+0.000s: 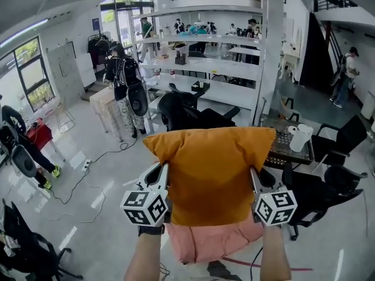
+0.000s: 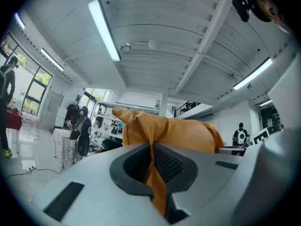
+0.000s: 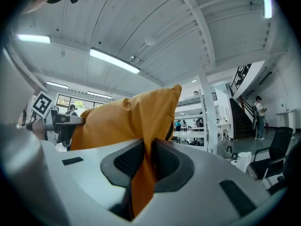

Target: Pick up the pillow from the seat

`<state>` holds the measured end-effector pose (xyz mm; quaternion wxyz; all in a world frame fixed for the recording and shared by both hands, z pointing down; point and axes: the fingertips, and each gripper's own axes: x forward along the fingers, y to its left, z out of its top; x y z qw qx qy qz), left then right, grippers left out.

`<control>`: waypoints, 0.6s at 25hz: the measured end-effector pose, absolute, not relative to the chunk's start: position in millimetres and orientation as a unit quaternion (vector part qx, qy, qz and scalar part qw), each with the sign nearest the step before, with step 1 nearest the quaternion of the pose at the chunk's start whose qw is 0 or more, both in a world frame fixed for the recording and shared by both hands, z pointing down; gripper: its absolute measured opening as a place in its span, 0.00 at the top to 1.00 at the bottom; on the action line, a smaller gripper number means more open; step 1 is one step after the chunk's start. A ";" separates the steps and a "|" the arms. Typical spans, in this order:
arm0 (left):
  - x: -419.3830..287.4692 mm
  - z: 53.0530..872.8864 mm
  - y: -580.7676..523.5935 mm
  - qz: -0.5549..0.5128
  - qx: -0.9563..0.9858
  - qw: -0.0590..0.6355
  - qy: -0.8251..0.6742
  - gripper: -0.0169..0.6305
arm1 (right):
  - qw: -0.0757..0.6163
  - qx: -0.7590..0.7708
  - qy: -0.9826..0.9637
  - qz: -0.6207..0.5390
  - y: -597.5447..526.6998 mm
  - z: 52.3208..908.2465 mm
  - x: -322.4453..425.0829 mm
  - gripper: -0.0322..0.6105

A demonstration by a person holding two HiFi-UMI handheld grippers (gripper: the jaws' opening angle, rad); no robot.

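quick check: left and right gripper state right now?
left gripper: shut on the orange pillow, pinching fabric at its edge.
right gripper: shut on the same pillow, at the opposite edge.

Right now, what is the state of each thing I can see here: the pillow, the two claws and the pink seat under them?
orange pillow: lifted, hanging upright between the two claws, pinched at both side edges.
left claw: shut on the pillow's fabric.
right claw: shut on the pillow's fabric.
pink seat: below the pillow, partly hidden behind it.
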<state>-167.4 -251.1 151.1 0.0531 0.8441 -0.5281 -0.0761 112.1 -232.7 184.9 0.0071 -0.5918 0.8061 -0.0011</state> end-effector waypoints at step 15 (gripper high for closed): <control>-178.8 130.1 -227.2 -0.088 0.836 0.032 -0.540 0.94 | 0.013 -0.585 0.811 0.015 -216.9 166.7 99.7 0.85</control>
